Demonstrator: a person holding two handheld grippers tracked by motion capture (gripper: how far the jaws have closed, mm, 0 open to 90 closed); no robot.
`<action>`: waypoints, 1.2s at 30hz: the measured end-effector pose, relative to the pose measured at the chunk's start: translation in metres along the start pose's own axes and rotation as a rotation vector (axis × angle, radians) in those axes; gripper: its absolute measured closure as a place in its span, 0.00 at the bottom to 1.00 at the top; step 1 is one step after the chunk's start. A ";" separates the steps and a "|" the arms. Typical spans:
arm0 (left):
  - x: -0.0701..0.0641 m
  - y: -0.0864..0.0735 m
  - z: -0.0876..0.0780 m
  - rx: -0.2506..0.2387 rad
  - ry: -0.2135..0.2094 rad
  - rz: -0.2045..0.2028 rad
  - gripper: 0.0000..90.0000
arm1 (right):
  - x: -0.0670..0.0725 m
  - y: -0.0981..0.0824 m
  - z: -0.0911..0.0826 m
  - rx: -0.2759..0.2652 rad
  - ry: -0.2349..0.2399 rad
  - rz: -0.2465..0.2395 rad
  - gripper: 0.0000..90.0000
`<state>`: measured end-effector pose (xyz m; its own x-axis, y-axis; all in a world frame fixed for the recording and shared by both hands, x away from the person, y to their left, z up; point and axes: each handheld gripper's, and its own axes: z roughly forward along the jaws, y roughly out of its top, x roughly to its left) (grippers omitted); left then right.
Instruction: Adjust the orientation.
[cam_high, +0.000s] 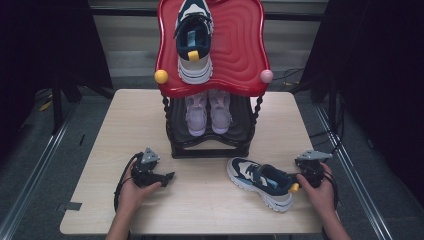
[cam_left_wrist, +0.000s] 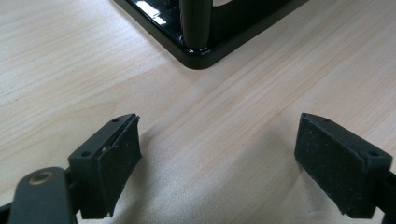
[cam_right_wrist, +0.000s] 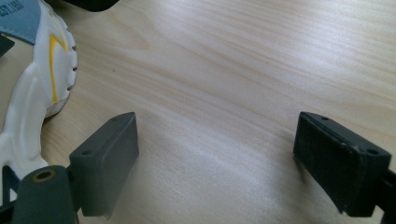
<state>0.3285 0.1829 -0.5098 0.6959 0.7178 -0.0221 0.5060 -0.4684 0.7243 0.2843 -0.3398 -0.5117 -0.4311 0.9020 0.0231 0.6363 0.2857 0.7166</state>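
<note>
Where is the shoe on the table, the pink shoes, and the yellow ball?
Shoe on the table (cam_high: 260, 181), high view, on its dark blue upper.
Pink shoes (cam_high: 207, 114), high view, between the pair on the lower shelf.
Yellow ball (cam_high: 161, 76), high view, on the ball's middle.

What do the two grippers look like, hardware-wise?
Both match: the left gripper and right gripper are black handheld units, each topped by a grey three-cornered plate, with a black cable looping behind. Jaws are black blocks with screw holes and rough dark pads. Forearms are bare; no sleeves visible.
</note>
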 end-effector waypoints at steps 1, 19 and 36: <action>0.000 0.000 0.000 0.000 0.000 0.000 0.15 | 0.000 0.000 0.000 -0.003 0.006 0.002 0.15; -0.001 0.000 0.000 -0.002 0.004 -0.003 0.15 | -0.003 0.013 -0.025 0.024 0.054 0.004 0.19; -0.001 -0.001 -0.001 0.002 0.008 0.008 0.17 | 0.027 0.063 -0.071 -0.045 0.160 -0.129 0.33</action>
<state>0.3270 0.1832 -0.5093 0.6961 0.7179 -0.0104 0.5012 -0.4755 0.7230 0.2678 -0.3202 -0.4165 -0.6053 0.7951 0.0372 0.5416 0.3772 0.7513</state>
